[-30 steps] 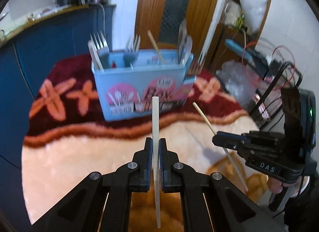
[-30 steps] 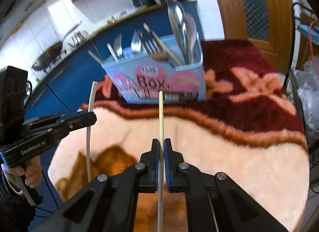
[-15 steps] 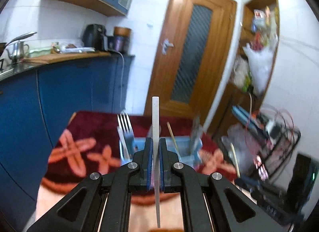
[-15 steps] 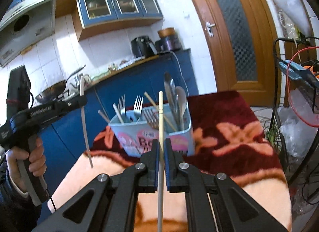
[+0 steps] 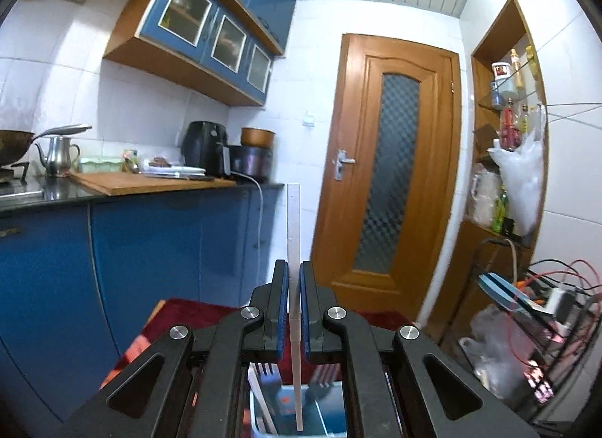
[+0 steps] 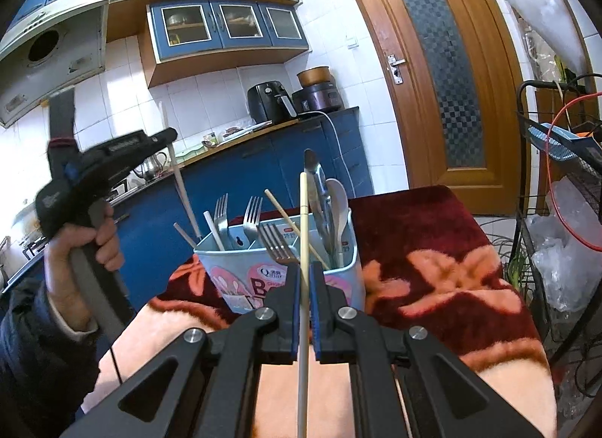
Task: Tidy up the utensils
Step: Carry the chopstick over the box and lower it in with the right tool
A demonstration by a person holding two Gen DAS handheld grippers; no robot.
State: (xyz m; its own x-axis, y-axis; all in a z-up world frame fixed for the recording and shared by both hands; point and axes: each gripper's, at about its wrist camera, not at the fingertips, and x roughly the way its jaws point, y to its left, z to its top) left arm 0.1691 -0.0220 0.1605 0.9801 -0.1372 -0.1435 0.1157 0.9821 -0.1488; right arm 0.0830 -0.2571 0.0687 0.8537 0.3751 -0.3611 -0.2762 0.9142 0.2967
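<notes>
Left gripper point(image 5: 294, 280): jaws clamped on white chopstick point(image 5: 293, 234), held upright, lower end hanging over the left compartment of the box point(image 5: 259, 413). Seen from the right wrist: left gripper point(image 6: 169, 135) raised left of the box point(image 6: 338, 276), gripped by a hand point(image 6: 81, 246) in a dark sleeve point(image 6: 34, 355); white chopstick point(image 6: 182, 189) slanting down, tip at the box's left rim, whether inside cannot be told.

Right gripper point(image 6: 305, 272): jaws clamped on bamboo chopstick point(image 6: 303, 234), upright, in front of the box and hiding part of its label.

Box on a red and peach blanket point(image 6: 432, 272). Inside: forks point(image 6: 252, 214) left and centre, spoons point(image 6: 335, 204) right, another bamboo stick point(image 6: 286, 218) leaning across.

Behind: blue cabinets point(image 6: 263, 163), air fryer point(image 6: 269, 101), cooker point(image 6: 318, 93), kettle point(image 5: 56, 150), wooden door point(image 5: 391, 178). Right: wire rack point(image 6: 557, 189) with cables and plastic bags.
</notes>
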